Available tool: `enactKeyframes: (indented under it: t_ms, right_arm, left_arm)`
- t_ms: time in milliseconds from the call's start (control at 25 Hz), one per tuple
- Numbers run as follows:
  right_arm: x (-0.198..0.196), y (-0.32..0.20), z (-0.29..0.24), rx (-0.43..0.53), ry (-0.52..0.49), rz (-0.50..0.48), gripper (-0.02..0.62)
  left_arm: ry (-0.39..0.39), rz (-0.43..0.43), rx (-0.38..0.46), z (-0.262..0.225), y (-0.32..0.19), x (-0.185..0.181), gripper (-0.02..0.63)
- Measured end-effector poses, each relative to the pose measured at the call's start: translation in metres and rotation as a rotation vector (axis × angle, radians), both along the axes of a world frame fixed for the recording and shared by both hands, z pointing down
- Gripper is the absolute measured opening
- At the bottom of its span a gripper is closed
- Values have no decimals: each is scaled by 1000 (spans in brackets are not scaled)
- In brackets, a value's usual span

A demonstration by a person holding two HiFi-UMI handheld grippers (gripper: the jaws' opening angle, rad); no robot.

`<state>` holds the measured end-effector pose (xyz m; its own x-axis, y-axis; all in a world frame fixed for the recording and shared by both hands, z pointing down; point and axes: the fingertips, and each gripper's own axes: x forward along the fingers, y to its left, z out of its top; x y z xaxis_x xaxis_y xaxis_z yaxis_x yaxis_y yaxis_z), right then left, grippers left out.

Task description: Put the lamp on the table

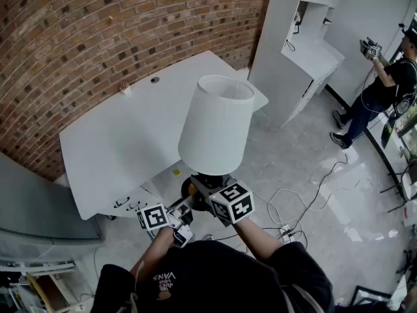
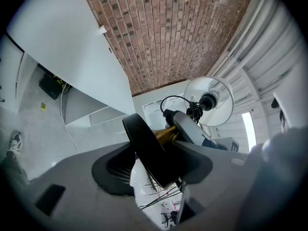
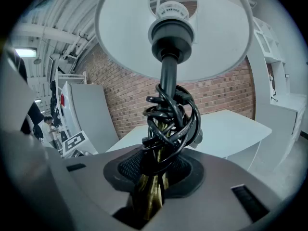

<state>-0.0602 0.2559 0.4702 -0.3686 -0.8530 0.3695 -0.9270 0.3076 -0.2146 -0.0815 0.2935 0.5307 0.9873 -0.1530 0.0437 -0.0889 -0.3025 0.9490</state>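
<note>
The lamp hangs in the air in front of the white table (image 1: 111, 149), held by both grippers. Its white shade (image 1: 217, 124) stands upright above them. My left gripper (image 1: 184, 208) is shut on the black round base (image 2: 147, 148), which sits edge-on between the jaws (image 2: 156, 165). My right gripper (image 1: 204, 185) is shut on the brass stem (image 3: 148, 196), low between the jaws (image 3: 149, 203). A black cord (image 3: 169, 121) is wound in a bundle round the stem below the shade (image 3: 173, 42). The tabletop (image 3: 231, 126) lies beyond the lamp, by the brick wall.
A brick wall (image 1: 98, 25) backs the table. A white shelf unit with a desk (image 1: 306, 51) stands to the right. Another person (image 1: 384, 83) stands at the far right. Cables (image 1: 306, 204) trail over the grey floor. A grey panel (image 1: 32, 207) leans at the left.
</note>
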Motion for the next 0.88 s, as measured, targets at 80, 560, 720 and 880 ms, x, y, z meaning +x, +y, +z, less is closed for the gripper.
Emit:
enactKeyframes:
  t_ms: [80, 560, 720, 880]
  right_arm:
    - [0, -1, -1, 4, 0, 1, 104]
    - [5, -17, 0, -7, -3, -50, 104]
    - [8, -43, 1, -4, 6, -59, 104]
    - [17, -82, 1, -7, 16, -36, 104]
  left_arm:
    - [-1, 7, 4, -2, -1, 1, 225]
    - [-5, -23, 8, -1, -15, 8, 227]
    - [14, -16, -4, 1, -41, 13, 225]
    - [23, 0, 2, 2, -81, 22, 225]
